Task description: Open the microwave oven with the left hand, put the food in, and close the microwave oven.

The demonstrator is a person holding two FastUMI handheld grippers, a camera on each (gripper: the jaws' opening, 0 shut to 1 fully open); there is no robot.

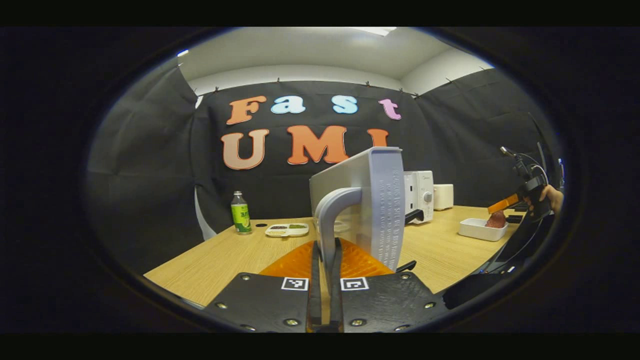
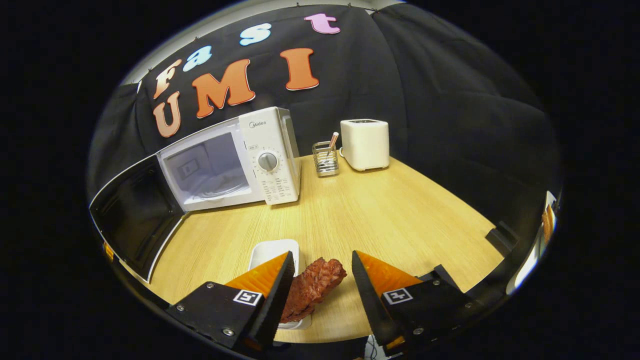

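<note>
While I look along my left gripper (image 1: 326, 260), its two fingers stand close together, pinched on the grey curved handle (image 1: 331, 215) of the microwave door (image 1: 372, 200), which is swung wide open and seen nearly edge-on. Behind the door the white microwave (image 1: 419, 194) stands on the wooden table (image 1: 220, 260). Far to the right, a hand (image 1: 550, 197) holds my right gripper (image 1: 505, 212) above a white tray (image 1: 481, 229) with reddish food (image 1: 496, 220) at its tips. Off to the left stand a green bottle (image 1: 241, 212) and a small divided dish (image 1: 287, 229).

Seen from my right gripper (image 2: 320, 280), the fingers are spread wide. The food (image 2: 312, 290), a rough reddish-brown strip, lies tilted between them, one end over the white tray (image 2: 272, 252); it lies against the left finger, and I cannot tell whether the right one touches it. Beyond, the microwave (image 2: 270, 155) shows its pale empty cavity, with the dark-lined door (image 2: 135, 215) hanging open to the left. A wire holder (image 2: 325, 159) and a white toaster (image 2: 365, 144) stand beside it.
</note>
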